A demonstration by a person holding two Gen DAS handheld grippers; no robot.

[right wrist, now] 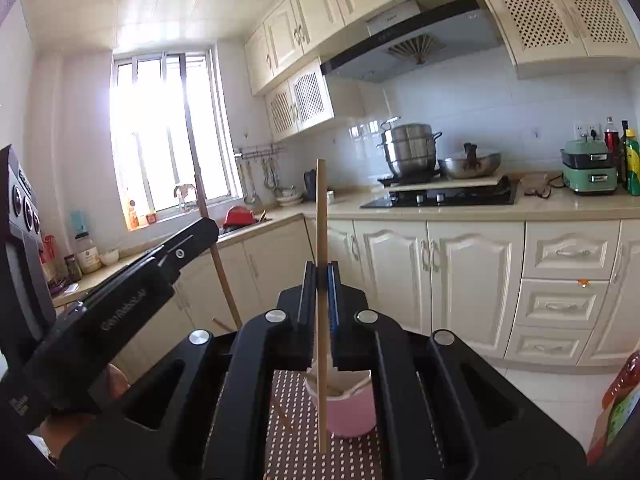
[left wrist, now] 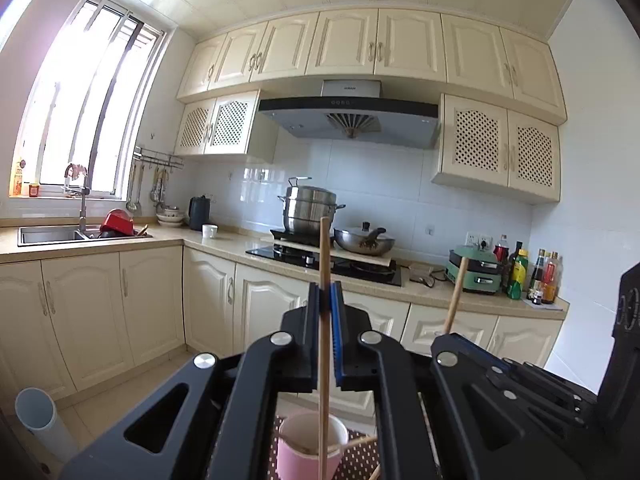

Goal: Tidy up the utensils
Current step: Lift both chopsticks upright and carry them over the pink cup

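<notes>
Left wrist view: the black left gripper has its jaws clamped on a slender wooden chopstick, held upright, its lower end hanging over the pink, white-lined cup on a brown polka-dot mat. To the right, the right gripper holds a second wooden chopstick.

Right wrist view: the right gripper is closed on its upright chopstick, just in front of the pink cup on the dotted mat. At left, the left gripper pinches the other chopstick. Another chopstick leans inside the cup.
</notes>
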